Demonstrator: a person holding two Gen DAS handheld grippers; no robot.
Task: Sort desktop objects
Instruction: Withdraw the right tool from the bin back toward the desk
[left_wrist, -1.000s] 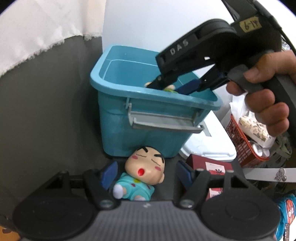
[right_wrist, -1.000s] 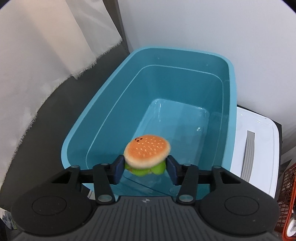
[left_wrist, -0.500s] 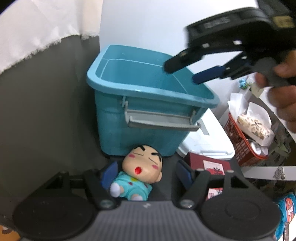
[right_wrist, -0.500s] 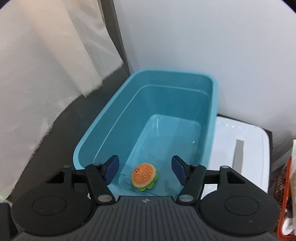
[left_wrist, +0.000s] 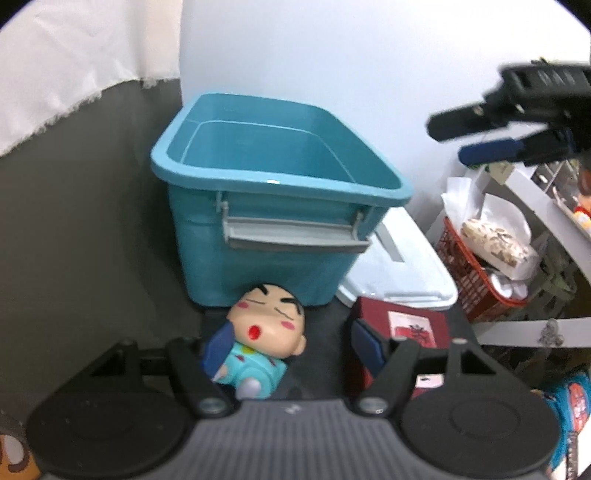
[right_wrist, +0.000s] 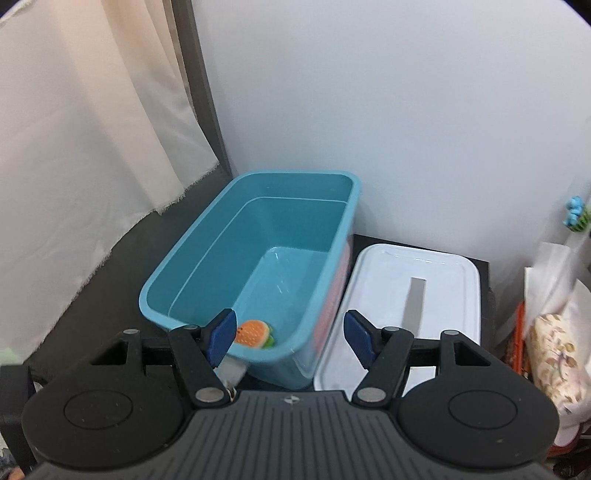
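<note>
A teal plastic bin (left_wrist: 280, 206) stands on the dark table against the white wall; it also shows in the right wrist view (right_wrist: 255, 258). A small burger toy (right_wrist: 255, 333) lies on the bin's floor at its near end. A cartoon boy figure (left_wrist: 264, 339) in light blue pyjamas lies on the table in front of the bin, between the open fingers of my left gripper (left_wrist: 291, 345), close to the left finger. My right gripper (right_wrist: 290, 336) is open and empty, high above and behind the bin's near rim; it shows at the upper right of the left wrist view (left_wrist: 476, 136).
A white lid (right_wrist: 406, 295) with a grey handle lies right of the bin. A dark red box (left_wrist: 402, 325) sits by my left gripper's right finger. A red basket (left_wrist: 476, 277) with wrapped items stands further right. A pale curtain (right_wrist: 74, 147) hangs at the left.
My right gripper opened and let the burger toy fall into the bin, then rose and drew back to the right. My left gripper shifted slightly around the figure.
</note>
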